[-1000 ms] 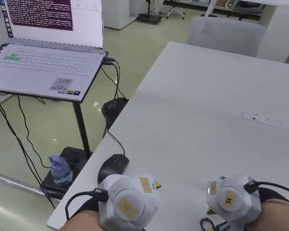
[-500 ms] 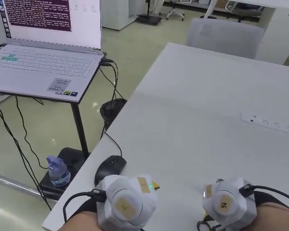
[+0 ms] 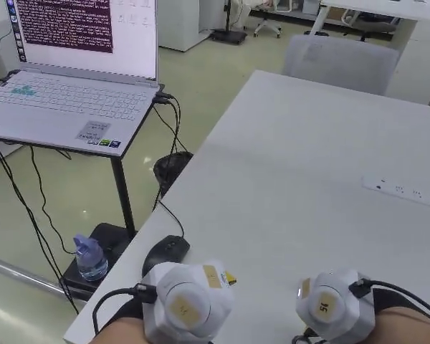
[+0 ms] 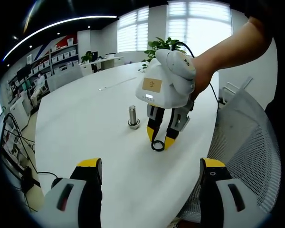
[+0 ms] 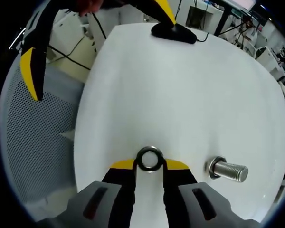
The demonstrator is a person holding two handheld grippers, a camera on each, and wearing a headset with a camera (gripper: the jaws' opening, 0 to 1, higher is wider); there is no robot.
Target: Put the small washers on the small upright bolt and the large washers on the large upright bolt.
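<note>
**Steel washer clamped in the right gripper, near the bolt**

Steel shows at two spots on the white table: the ring in the jaws and the threaded bolt close by.

In the right gripper view, the two yellow-tipped jaws are drawn together on the washer. They pinch its rim from either side, and most of the ring stands out past the tips with its hole open to the camera. The bolt is off to one side of the washer, near it but clearly apart. Its head rests on the table and its threaded shank is free.

The left gripper view looks at the same pair from the opposite side. There the right gripper points down at the table with the washer at its tips, low beside the upright bolt. I cannot tell whether the ring touches the tabletop.

The left gripper faces the bolt from well away, its jaws spread wide. A black mouse lies on the table, well apart from the bolt and beyond the left gripper's tips.
</note>
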